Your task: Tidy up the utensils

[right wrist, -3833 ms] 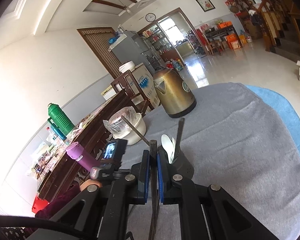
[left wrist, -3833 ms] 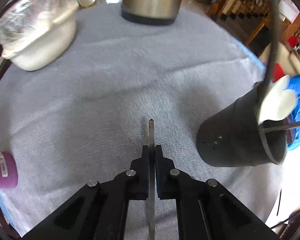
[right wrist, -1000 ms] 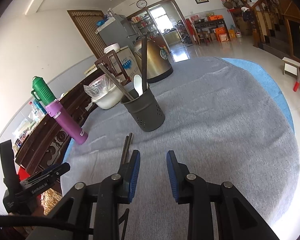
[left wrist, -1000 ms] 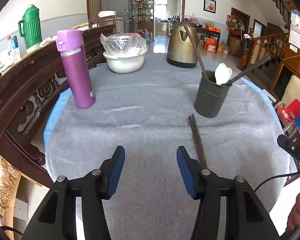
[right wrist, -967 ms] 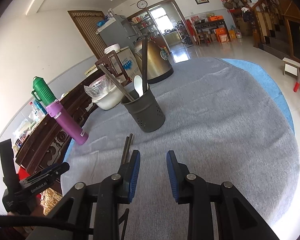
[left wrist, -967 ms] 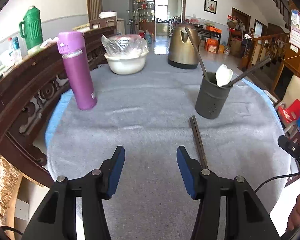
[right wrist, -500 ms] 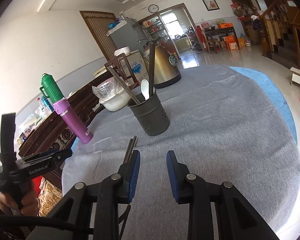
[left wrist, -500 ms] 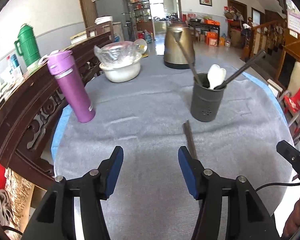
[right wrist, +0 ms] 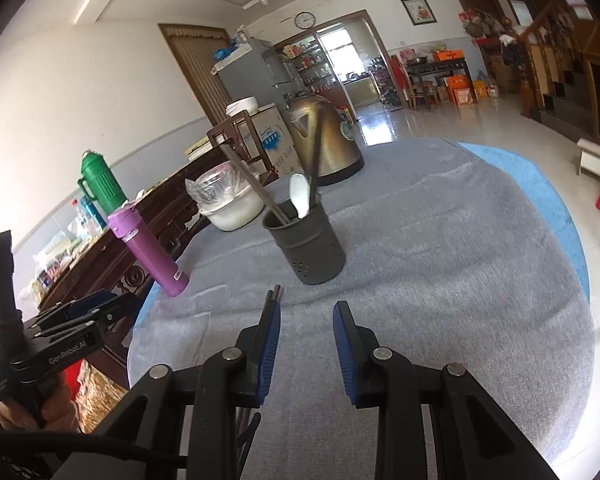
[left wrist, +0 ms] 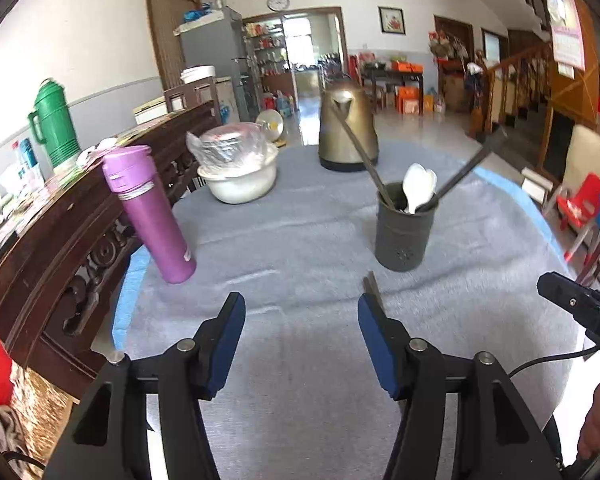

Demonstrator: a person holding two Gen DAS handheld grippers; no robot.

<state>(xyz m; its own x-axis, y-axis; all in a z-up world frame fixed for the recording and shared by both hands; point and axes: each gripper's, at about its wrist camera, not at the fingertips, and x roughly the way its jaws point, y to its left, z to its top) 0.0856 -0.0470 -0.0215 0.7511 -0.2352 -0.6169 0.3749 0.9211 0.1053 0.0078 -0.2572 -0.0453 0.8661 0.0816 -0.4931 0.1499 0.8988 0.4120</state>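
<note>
A dark grey utensil holder (left wrist: pixel 403 229) (right wrist: pixel 308 248) stands upright on the grey cloth, holding a white spoon (left wrist: pixel 417 184) (right wrist: pixel 301 194) and dark long-handled utensils. A pair of dark chopsticks (left wrist: pixel 371 285) (right wrist: pixel 273 295) lies flat on the cloth just in front of the holder. My left gripper (left wrist: pixel 300 312) hovers above the near cloth with its jaws opening and nothing between them; the chopsticks run behind its right finger. My right gripper (right wrist: pixel 306 316) is open and empty, and the chopsticks pass behind its left finger.
A purple flask (left wrist: pixel 150 212) stands at the left, a white bowl covered in plastic (left wrist: pixel 238 168) and a brass kettle (left wrist: pixel 348 126) at the back. A carved dark wooden chair back (left wrist: pixel 60 224) borders the table's left edge. A hand (right wrist: pixel 28 408) holds the other gripper.
The left gripper has risen and tilted up, so more of the room shows, and its jaws stand a little wider. The right gripper has barely moved. The chopsticks stay on the cloth.
</note>
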